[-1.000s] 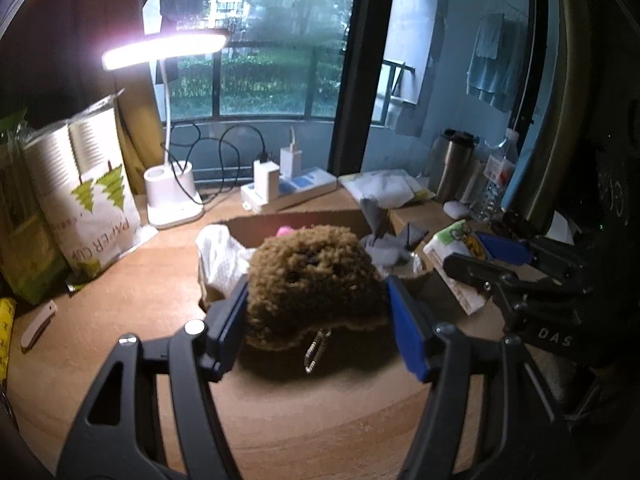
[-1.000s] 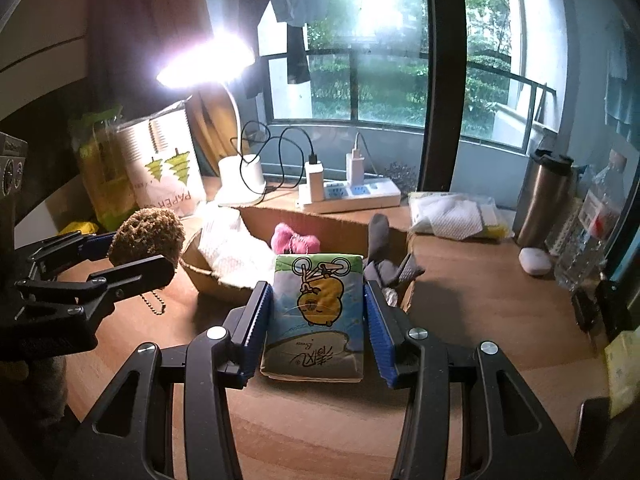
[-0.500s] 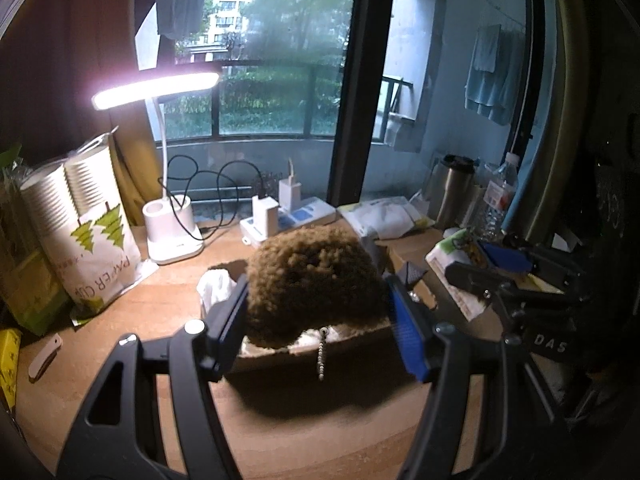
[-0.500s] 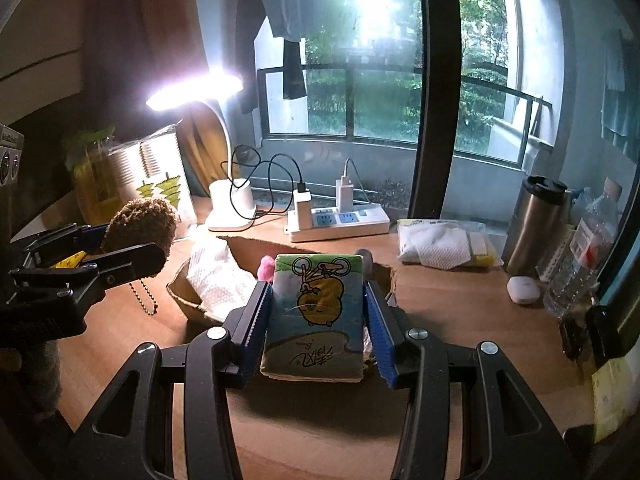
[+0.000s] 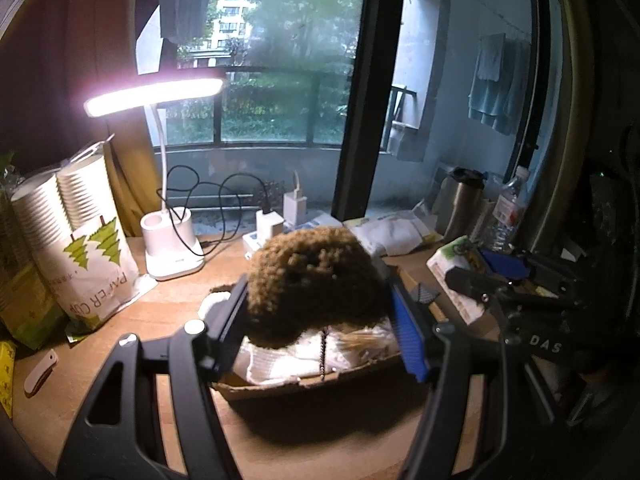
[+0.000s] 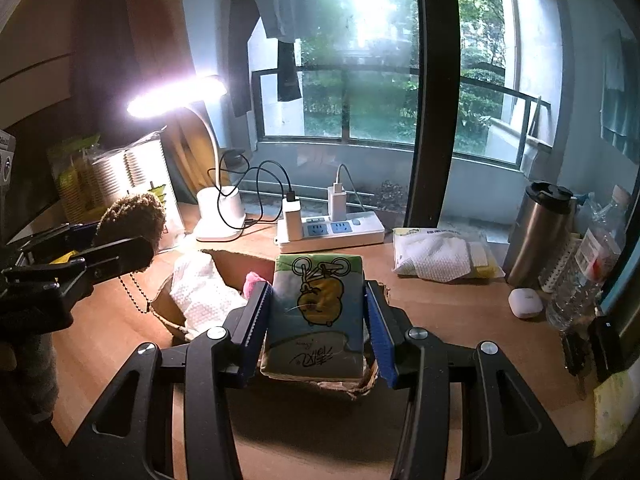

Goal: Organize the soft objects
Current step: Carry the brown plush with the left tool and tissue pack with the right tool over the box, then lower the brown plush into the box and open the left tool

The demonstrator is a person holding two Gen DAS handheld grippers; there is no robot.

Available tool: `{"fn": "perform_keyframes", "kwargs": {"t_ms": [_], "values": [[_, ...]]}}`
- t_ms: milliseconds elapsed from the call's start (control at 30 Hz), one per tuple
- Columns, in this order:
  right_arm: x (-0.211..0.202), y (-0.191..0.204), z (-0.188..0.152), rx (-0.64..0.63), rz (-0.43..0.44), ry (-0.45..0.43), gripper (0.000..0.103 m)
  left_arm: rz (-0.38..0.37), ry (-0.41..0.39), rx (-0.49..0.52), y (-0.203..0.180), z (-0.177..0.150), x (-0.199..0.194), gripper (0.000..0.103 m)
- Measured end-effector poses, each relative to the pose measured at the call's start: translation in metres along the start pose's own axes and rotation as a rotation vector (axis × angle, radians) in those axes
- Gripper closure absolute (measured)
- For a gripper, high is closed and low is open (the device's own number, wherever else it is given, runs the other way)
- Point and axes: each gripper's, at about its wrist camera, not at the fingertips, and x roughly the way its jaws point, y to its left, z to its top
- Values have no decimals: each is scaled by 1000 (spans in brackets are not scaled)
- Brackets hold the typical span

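Note:
My left gripper (image 5: 316, 296) is shut on a brown fuzzy plush (image 5: 312, 276); its bead chain dangles over a cardboard box (image 5: 304, 386) on the wooden desk. A white cloth (image 5: 280, 356) lies in the box under the plush. My right gripper (image 6: 316, 292) is shut on a soft tissue pack (image 6: 318, 312) printed with a yellow cartoon, held above the box's near edge (image 6: 352, 390). A pink soft item (image 6: 252, 282) peeks out inside the box. In the right wrist view the left gripper (image 6: 124, 236) holds the plush (image 6: 132, 216) at left.
A lit desk lamp (image 5: 172, 248) and a pack of paper cups (image 5: 80, 248) stand at back left. A power strip (image 6: 332, 232) with chargers lies behind the box. At right are a wipes pack (image 6: 440, 258), a steel flask (image 6: 540, 232), a bottle (image 6: 580, 276) and a white case (image 6: 525, 303).
Both grippers have travelled forward and a little up with their loads. The plush and the tissue pack now hang over the box rather than in front of it.

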Motion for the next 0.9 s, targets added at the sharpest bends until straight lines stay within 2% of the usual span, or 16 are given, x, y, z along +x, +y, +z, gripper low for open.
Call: {"fn": "perform_keyframes", "kwargs": {"t_ms": [400, 900], "values": [[37, -2, 4, -2, 14, 43, 54, 7, 50, -28, 16, -7, 40, 37], [76, -7, -1, 17, 33, 87, 54, 17, 151, -63, 30, -32, 84, 37]]}}
